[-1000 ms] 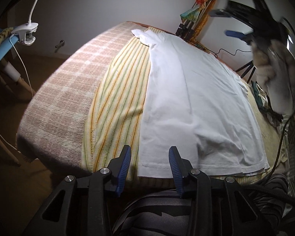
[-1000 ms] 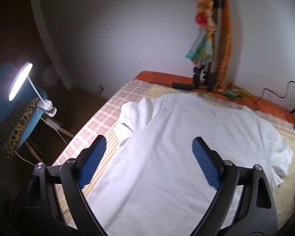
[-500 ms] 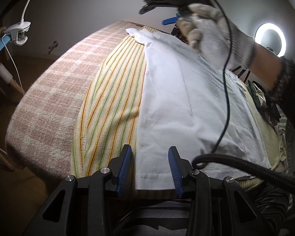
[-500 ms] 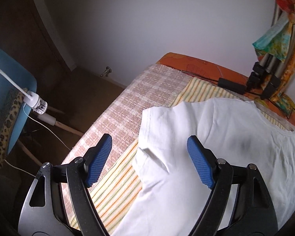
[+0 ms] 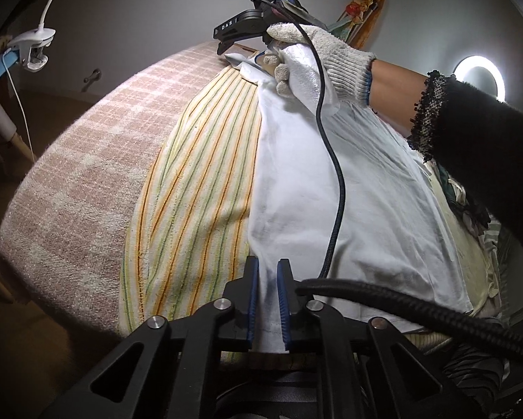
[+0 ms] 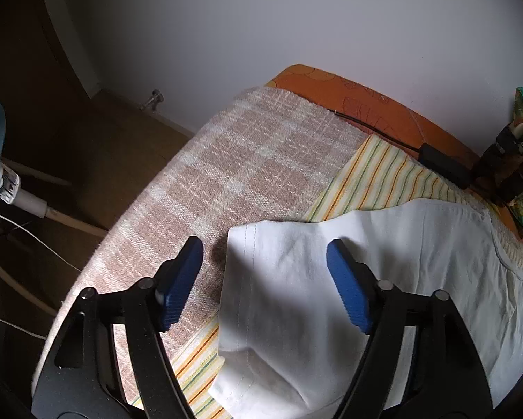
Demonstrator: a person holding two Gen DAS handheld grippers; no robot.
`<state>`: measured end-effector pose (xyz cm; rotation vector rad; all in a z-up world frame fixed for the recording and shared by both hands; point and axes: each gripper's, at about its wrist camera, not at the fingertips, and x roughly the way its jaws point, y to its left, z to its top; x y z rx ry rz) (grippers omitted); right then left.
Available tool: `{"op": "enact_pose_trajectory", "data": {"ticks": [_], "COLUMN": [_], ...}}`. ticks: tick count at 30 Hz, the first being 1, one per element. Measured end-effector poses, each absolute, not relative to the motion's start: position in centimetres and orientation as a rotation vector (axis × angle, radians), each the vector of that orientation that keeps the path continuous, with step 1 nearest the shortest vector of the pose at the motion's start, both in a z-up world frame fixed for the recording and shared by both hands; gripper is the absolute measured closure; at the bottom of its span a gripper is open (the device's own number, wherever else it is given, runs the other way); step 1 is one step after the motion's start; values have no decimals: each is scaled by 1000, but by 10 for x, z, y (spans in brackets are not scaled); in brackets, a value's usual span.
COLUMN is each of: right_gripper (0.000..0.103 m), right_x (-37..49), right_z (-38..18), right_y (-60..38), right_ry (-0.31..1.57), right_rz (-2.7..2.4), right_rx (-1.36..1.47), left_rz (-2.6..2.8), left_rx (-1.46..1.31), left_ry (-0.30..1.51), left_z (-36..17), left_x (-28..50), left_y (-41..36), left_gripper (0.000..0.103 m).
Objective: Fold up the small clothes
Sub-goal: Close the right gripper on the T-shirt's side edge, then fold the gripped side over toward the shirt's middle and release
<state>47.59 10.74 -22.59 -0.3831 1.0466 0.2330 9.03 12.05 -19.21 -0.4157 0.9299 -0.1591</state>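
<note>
Your left gripper (image 5: 267, 300) sits at the near edge of the bed (image 5: 69, 188), its blue fingers (image 5: 252, 296) drawn close together and pinching the hem of the white shirt (image 5: 296, 192) at its near left corner. A narrow strip of white cloth shows between the two pads, so they are not quite pressed flat against each other.

The shirt lies spread lengthwise on a striped towel (image 5: 198, 188), which covers a pink checked blanket (image 5: 87, 160). The shirt's left edge runs straight away from your left gripper toward the far sleeve.

Your right gripper (image 6: 264, 286) is at that far end, over the sleeve (image 6: 278, 279). Its fingers (image 6: 348, 293) are spread wide: the right one is above the white cloth, the left one above the checked blanket just beside the sleeve's stitched hem. Whether either finger touches the fabric, you cannot tell from here. In the left wrist view your gloved right hand (image 5: 317, 59) holds that gripper's handle, and a black cable (image 5: 334, 160) hangs from it across the shirt.

Beyond the sleeve, a black cord and adapter (image 6: 442, 164) lie on the orange sheet (image 6: 348, 94) by the wall. A ring light (image 5: 477, 76) glows at the right, and a clip lamp (image 5: 34, 45) is fixed at the left.
</note>
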Motion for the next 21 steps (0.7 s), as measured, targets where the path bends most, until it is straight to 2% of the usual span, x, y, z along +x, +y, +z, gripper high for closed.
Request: {"op": "enact_pose_trajectory", "data": {"ticks": [2, 4, 6, 7, 8, 12, 21], "right_gripper": [39, 47, 69, 77, 92, 97, 98], "right_x": [476, 476, 479, 481, 485, 492, 491], "right_z": [-232, -231, -227, -225, -222, -210, -189], "right_y": [110, 111, 106, 104, 101, 79, 59], "right_ry": [1043, 1036, 1033, 1037, 1043, 1049, 1028], "right_rz": [213, 220, 204, 203, 207, 238, 290], "right_rx": [-436, -451, -436, -420, -391, -264, -205], "left_rz": [-160, -162, -164, -162, -161, -163, -171], "left_rx": [-418, -419, -416, -416, -415, -417, -419], "left_ry": [930, 930, 928, 926, 924, 910, 887], "left_z": [-192, -192, -191, -190, -190, -187, -173], "left_x": [90, 90, 89, 88, 88, 85, 81], "left_y": [121, 120, 119, 118, 118, 118, 114], "left_gripper": [99, 101, 103, 103, 103, 103, 103]}}
